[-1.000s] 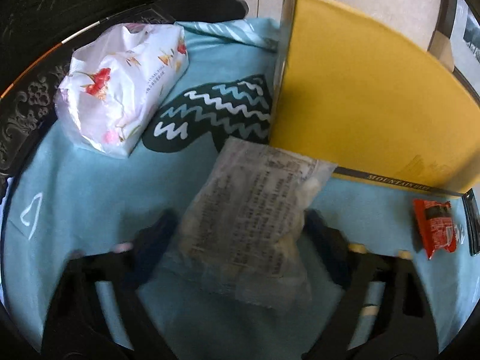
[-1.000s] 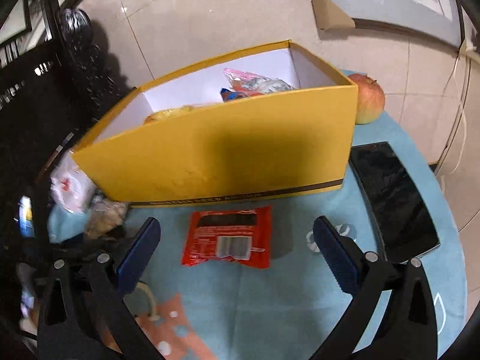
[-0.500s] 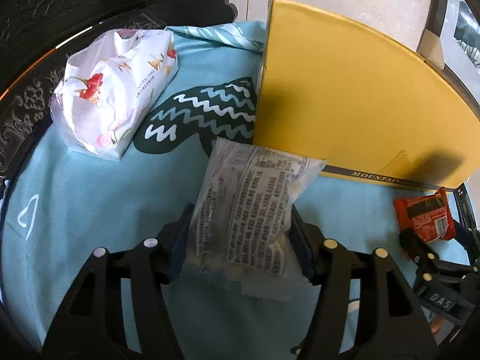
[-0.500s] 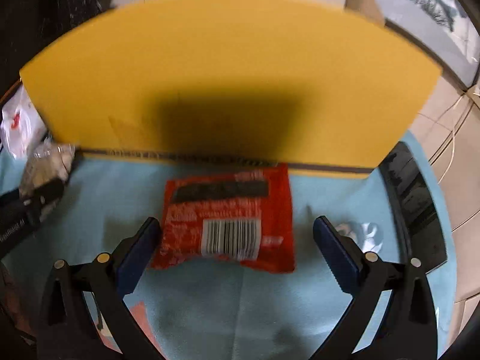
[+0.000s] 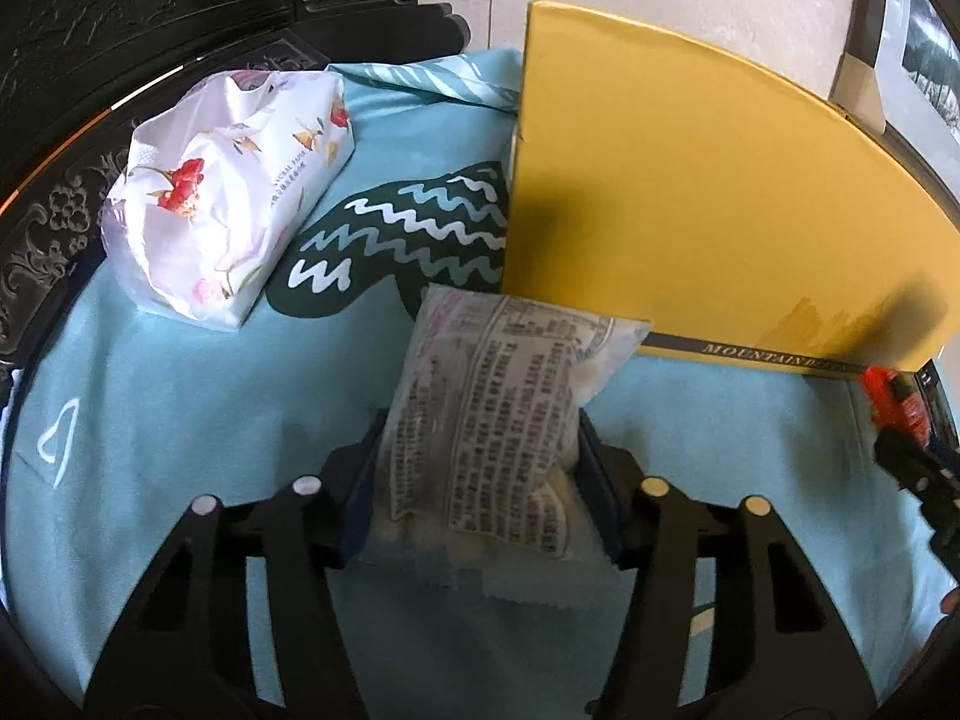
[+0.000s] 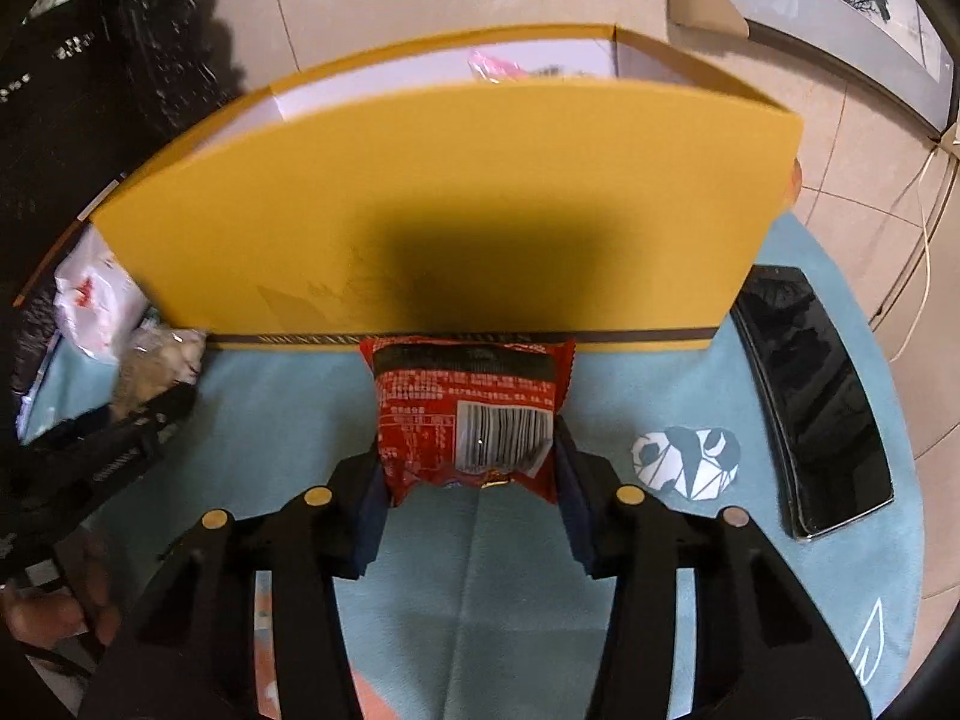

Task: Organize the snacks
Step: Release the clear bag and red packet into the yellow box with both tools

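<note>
My left gripper (image 5: 477,480) is shut on a clear snack bag with printed text (image 5: 498,408), just in front of the yellow box's corner (image 5: 690,204). My right gripper (image 6: 468,468) is shut on a red snack packet with a barcode (image 6: 468,408), which touches the foot of the yellow box (image 6: 456,210). The box is open at the top and several snack wrappers (image 6: 498,66) show inside. The red packet (image 5: 894,402) and the right gripper also show at the far right of the left wrist view.
A floral tissue pack (image 5: 222,192) lies at the left on the blue tablecloth (image 5: 180,396). A black phone (image 6: 816,396) lies to the right of the box. Dark carved furniture (image 5: 150,18) stands beyond the table. Framed pictures lean on the tiled floor.
Both grippers have closed: the left on the clear bag, the right on the red packet. The right gripper moved in close to the box, then rose slightly so the box's inside shows.
</note>
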`<state>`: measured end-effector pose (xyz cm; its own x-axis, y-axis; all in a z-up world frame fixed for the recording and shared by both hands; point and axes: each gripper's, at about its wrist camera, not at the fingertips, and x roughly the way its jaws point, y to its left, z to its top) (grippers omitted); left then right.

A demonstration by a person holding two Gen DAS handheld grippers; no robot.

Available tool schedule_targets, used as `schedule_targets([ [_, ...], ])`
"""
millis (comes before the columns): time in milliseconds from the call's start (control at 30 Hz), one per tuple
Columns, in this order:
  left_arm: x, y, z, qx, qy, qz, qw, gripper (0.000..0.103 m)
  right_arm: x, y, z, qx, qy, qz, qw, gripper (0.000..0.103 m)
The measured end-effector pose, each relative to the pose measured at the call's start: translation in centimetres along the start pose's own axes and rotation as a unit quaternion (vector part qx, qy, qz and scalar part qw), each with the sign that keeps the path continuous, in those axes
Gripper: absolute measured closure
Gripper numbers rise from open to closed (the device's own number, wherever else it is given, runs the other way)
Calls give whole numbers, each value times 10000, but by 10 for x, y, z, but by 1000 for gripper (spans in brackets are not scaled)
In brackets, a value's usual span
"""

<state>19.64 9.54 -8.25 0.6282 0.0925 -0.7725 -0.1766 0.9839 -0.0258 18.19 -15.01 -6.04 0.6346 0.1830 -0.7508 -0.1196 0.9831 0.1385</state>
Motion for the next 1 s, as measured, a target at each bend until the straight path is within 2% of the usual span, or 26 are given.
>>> schedule_targets([
  [100,-13,1,-2,-15,-28,148,9999,50,-10,0,1,-11,-110,101,9999,54],
  [167,-26,2,-1,-82,-207,53,9997,50,-11,-2,4,-24,-131,159,9998,54],
  [267,-43,0,-1,-20,-476,149,9988,50,-18,1,2,-74,-194,241,9995,54],
  [467,-45,0,-3,-231,-246,-142,9993,50,-23,13,7,-153,-273,379,9988,54],
  [533,-46,0,-3,-213,-285,-194,9992,50,-28,16,7,-130,-303,449,9984,54],
  [667,-69,-8,-3,-140,-552,-311,9979,50,-50,16,9,-133,-542,591,9967,54],
  [800,-112,-21,5,79,-1030,-392,9939,50,-79,14,14,-99,-923,797,9925,53],
  [900,-136,-32,22,213,-1262,-489,9906,50,-93,10,22,-60,-1124,796,9905,53],
  [1000,-146,-45,47,198,-1394,-509,9887,49,-102,10,39,-229,-1244,607,9901,53],
])
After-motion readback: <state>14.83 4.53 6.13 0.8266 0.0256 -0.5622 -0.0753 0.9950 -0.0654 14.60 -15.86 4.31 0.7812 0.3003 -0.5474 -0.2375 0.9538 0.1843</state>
